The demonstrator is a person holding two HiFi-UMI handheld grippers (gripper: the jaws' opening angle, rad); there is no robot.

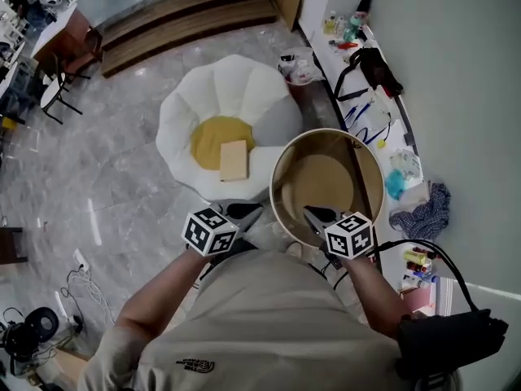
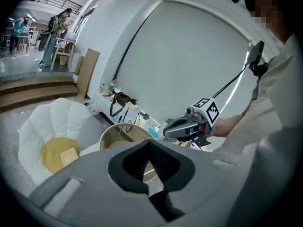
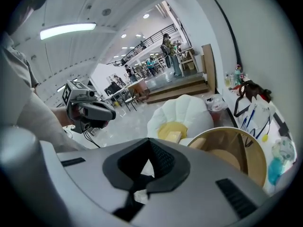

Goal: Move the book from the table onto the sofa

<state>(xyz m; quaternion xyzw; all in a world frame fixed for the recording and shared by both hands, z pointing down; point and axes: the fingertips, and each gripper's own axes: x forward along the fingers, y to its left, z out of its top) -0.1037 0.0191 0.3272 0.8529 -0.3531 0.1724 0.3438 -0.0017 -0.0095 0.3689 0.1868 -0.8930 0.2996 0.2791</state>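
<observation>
Book [image 1: 234, 160] flat on sofa [image 1: 183, 120] — yellow seat, near its right edge. Likely thin, stiff, light (cover maybe slick); pinch at free edge. Left gripper [image 1: 254, 211], right gripper [image 1: 313, 213] — jaws pressed together, empty.

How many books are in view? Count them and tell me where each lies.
1. The book lies on the yellow centre of the white sofa; none shows on the round table. Others may be hidden.

I stand in a big open lab hall: marble floor [image 1: 122, 161], wooden steps [image 1: 187, 23], a tool-strewn bench [image 1: 335, 62], cluttered desks [image 1: 57, 23].
</observation>
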